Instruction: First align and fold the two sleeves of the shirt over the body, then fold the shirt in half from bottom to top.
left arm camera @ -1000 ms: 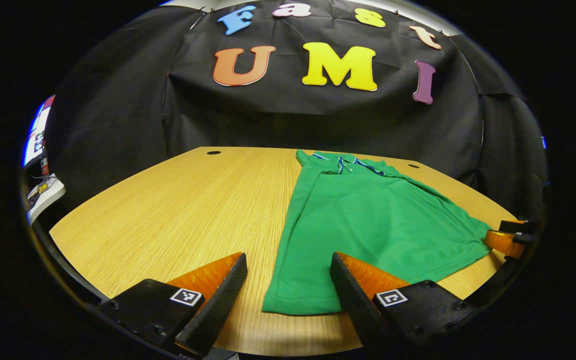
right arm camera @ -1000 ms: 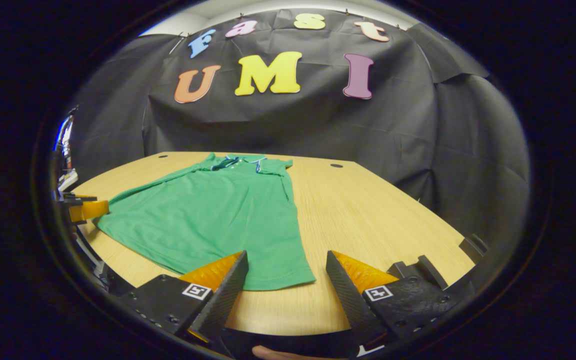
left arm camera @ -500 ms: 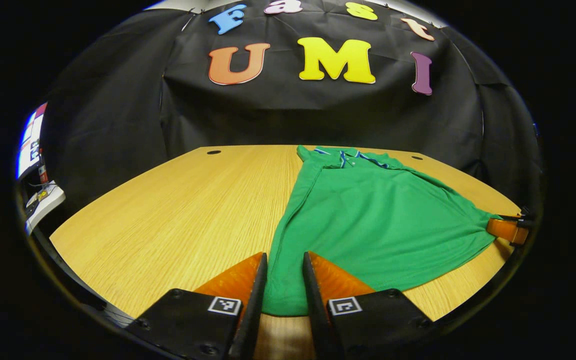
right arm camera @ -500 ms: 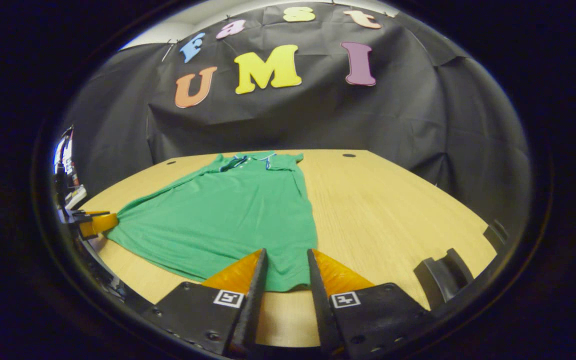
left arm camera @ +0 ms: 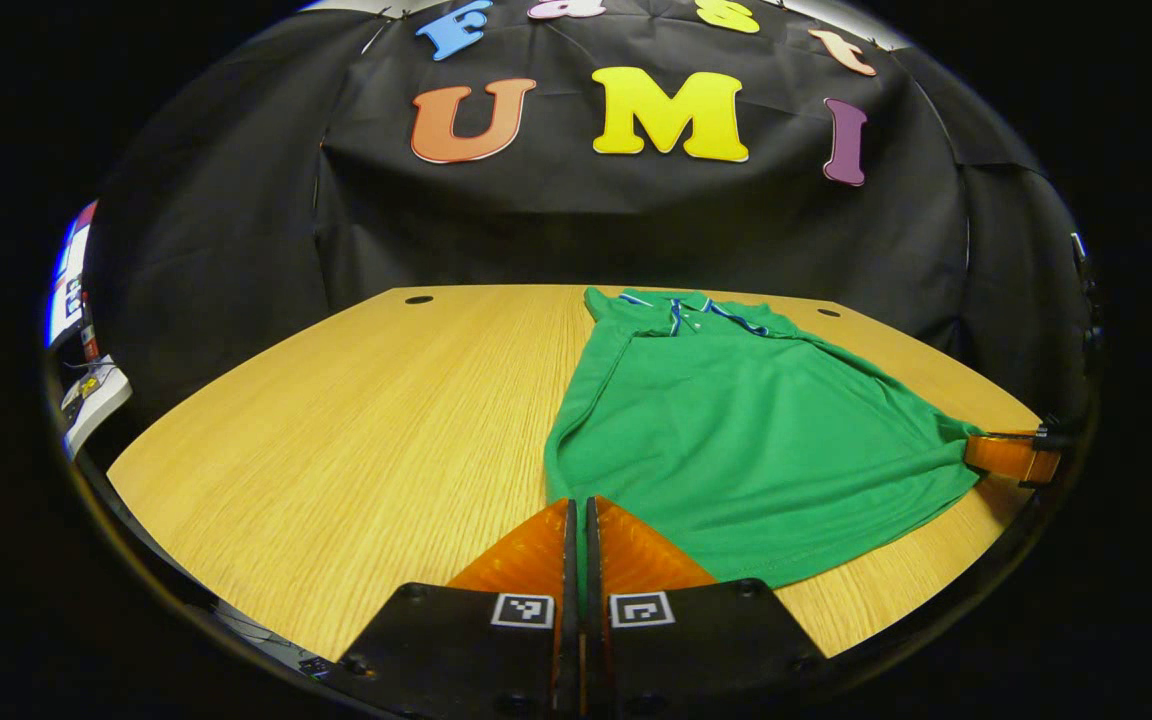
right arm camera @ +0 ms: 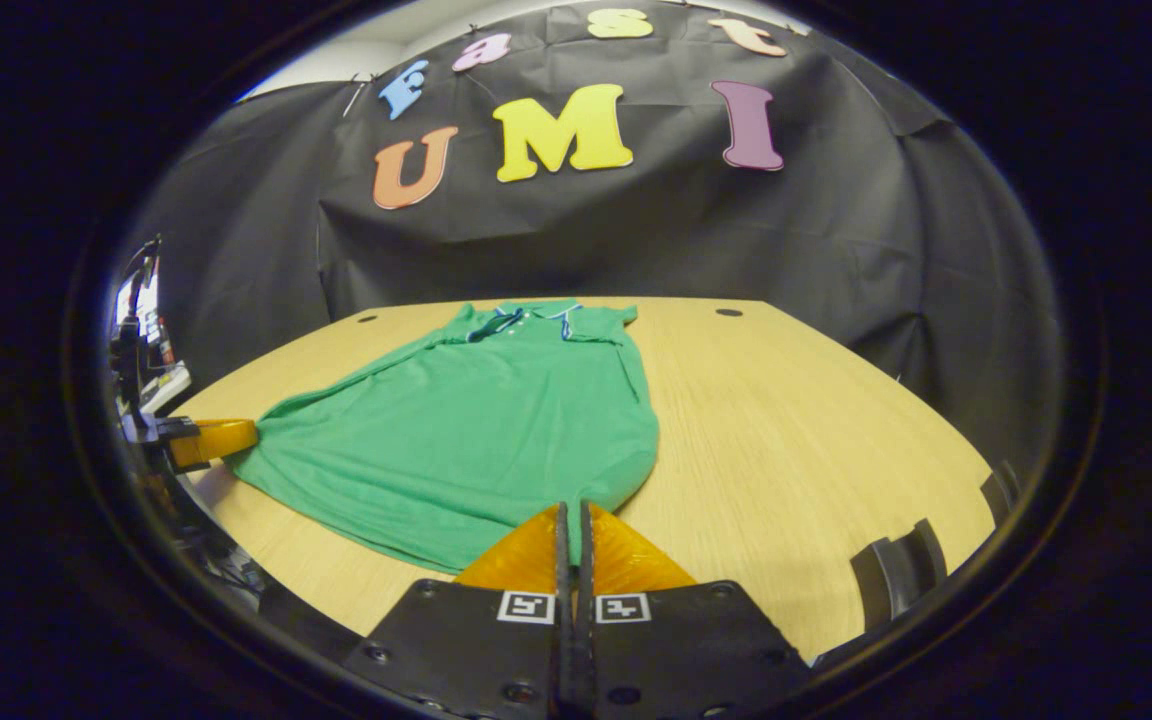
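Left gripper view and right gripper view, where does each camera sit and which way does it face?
Left gripper view: rides on the left gripper, low at the table's near edge, facing the wall; its jaws pinch the green shirt's hem corner.
Right gripper view: rides on the right gripper, same heading; its jaws pinch the other hem corner.
Shared: shirt, table, and each sees the other gripper at the shirt's far corner.

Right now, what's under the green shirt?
The shirt lies on the wooden table. Both grippers, left and right, pinch its bottom corners. Folded-in sleeves and anything beneath are covered.
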Motion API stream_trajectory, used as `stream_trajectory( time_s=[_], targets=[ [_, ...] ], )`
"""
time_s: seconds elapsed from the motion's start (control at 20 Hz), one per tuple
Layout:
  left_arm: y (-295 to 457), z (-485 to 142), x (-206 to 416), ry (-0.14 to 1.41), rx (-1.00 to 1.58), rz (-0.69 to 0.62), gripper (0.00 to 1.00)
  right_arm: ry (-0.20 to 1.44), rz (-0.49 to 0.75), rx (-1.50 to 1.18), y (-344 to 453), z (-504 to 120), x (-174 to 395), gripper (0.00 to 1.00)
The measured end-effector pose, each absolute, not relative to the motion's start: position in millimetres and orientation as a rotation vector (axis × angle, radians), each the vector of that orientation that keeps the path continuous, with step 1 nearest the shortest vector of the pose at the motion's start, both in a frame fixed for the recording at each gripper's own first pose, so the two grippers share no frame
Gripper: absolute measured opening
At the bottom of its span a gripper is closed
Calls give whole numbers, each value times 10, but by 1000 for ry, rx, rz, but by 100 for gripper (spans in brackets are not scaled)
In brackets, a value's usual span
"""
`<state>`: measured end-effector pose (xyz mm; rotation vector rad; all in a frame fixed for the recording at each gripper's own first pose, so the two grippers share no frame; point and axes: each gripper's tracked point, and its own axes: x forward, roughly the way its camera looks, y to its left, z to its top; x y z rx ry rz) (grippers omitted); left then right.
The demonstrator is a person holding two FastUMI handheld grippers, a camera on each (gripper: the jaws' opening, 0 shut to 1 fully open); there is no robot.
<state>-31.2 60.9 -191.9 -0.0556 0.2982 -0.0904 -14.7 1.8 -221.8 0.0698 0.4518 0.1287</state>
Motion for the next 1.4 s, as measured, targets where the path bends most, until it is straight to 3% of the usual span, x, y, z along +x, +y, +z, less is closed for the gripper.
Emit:
stream_trajectory(
  time_s=[0.4,0.65,1.05,1.4],
  targets=[
    [543,-1202,-264,134,-33,-108,7,261,226,23,163,-1423,-156,0],
    [550,-781,-24,68,-26,-100,8,178,221,-6,81,-1031,178,0],
    [551,-188,881,20,-14,-80,8,57,251,-33,107,-334,1257,0],
    [562,293,2143,2,5,-71,8,90,203,-22,141,-52,2778,0]
  ],
)
